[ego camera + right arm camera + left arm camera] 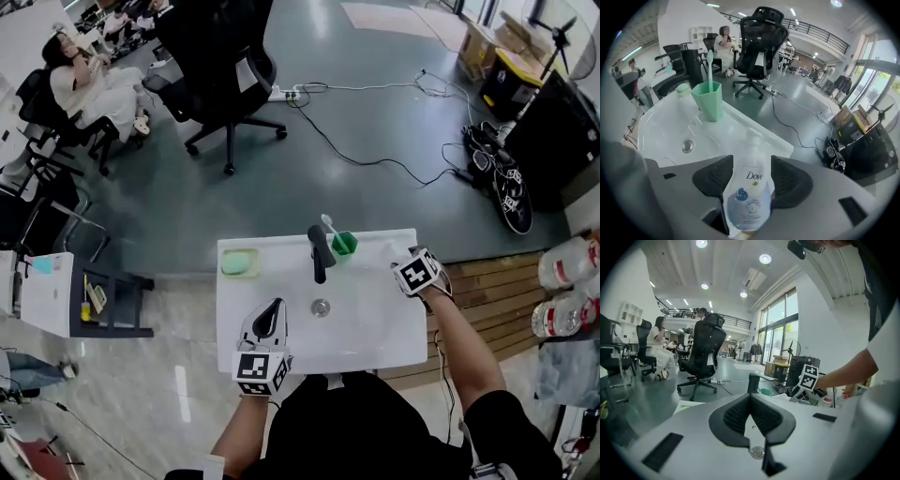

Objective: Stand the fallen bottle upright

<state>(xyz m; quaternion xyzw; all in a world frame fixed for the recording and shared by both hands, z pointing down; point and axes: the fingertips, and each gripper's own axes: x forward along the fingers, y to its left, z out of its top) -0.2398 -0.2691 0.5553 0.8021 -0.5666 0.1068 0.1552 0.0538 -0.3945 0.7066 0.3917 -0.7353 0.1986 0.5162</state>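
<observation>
STEP: pre-grasp | right gripper [749, 172] wide, straddling fallen clear plastic pump bottle [749, 199] at right edge of white washbasin [663, 127], unclamped | left gripper [750, 398] closed, empty | NEXT: clamp, tilt upright

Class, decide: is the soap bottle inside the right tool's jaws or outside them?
Inside. The right gripper view shows the soap bottle between the right tool's pads, pump pointing away. Whether they press it: cannot tell.
</observation>
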